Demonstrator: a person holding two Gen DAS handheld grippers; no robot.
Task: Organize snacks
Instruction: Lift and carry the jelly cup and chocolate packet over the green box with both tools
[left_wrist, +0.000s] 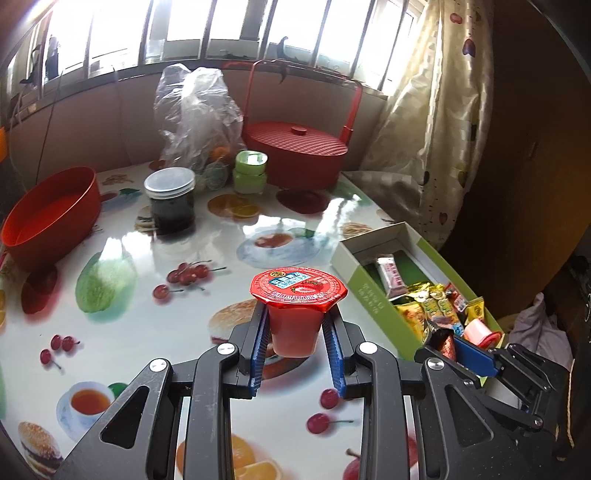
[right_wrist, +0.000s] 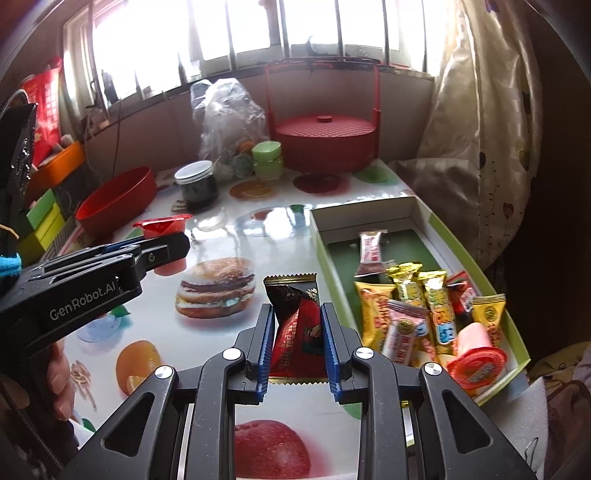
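While both grippers are loaded, nothing in hand has reached the box yet. The left gripper (left_wrist: 297, 341) is clamped on a red jelly cup (left_wrist: 298, 302), carried upright above the table (left_wrist: 147, 325), just left of the green box (right_wrist: 476, 266). The right gripper (right_wrist: 298, 345) is narrow, pinching a dark red wrapped snack bar (right_wrist: 299, 325) near the box's left wall. Done so far, judging by the contents: several yellow and pink packets (right_wrist: 410, 306) and a pink jelly cup (right_wrist: 476, 360) lie piled in the near end of the box; the far end holds one packet. Left to do: drop these two items in. I see no other loose snacks on the table; the plastic bag (left_wrist: 195, 114) at the far side may hold more, can't tell.
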